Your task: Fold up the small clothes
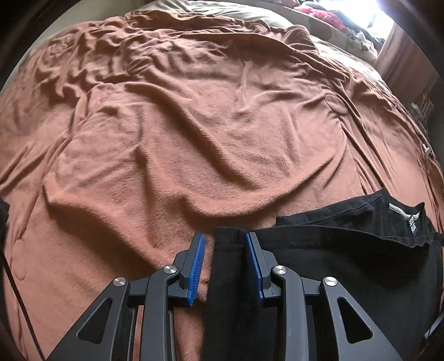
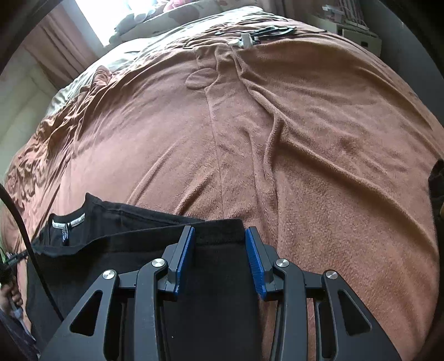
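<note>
A black T-shirt (image 1: 347, 250) lies flat on a brown fleece blanket (image 1: 194, 138), its collar with a white label (image 1: 410, 219) at the right. My left gripper (image 1: 224, 250) hovers over the shirt's left edge. Its jaws stand apart, with a strip of black cloth between the blue pads and a gap of blanket beside the left pad. In the right wrist view the same shirt (image 2: 125, 230) shows its collar label (image 2: 66, 225) at the left. My right gripper (image 2: 220, 250) is open over the shirt's right edge, with black cloth spanning the space between its pads.
The blanket (image 2: 305, 166) is wrinkled and covers the whole bed. Pillows and pink bedding (image 1: 327, 16) lie at the far end by a bright window. Small objects (image 2: 249, 39) rest on the far blanket. A black cable (image 2: 27, 250) and a hand (image 2: 11, 297) are at the left.
</note>
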Action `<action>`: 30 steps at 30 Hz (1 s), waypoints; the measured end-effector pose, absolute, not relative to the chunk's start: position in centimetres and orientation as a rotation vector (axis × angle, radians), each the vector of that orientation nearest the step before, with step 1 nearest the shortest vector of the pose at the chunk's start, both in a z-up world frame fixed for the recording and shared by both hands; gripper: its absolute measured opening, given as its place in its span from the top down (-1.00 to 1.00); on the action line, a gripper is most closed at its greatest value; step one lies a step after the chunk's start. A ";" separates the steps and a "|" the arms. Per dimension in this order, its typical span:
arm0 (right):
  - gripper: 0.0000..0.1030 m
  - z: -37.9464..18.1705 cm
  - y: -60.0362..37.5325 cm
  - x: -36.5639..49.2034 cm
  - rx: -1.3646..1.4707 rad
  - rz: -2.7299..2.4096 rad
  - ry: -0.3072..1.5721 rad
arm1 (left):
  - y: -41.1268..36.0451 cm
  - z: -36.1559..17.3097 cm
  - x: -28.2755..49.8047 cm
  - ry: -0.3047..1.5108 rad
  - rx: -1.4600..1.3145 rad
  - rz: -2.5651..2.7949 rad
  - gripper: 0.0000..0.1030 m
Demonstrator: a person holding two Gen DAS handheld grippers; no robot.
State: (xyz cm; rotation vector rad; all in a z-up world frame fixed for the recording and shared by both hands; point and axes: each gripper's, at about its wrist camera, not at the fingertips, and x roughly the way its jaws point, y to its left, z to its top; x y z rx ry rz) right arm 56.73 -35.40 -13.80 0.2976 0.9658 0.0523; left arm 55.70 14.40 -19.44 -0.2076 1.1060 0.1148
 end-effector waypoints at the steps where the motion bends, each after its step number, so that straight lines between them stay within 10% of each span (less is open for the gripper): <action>1: 0.34 -13.8 -35.3 56.7 0.297 0.053 0.965 | 14.3 -19.5 55.8 1.108 -0.201 0.118 0.37; 14: 0.57 -13.7 -36.0 56.2 0.332 0.079 0.994 | 14.6 -19.8 55.0 1.138 -0.253 0.125 0.37; 20: 0.71 -13.6 -35.9 56.2 0.333 0.082 0.984 | 14.9 -19.2 55.0 1.117 -0.307 0.113 0.92; 30: 0.91 -9.9 -34.9 53.5 0.284 0.073 0.868 | 14.7 -13.7 52.7 0.972 -0.292 0.123 0.94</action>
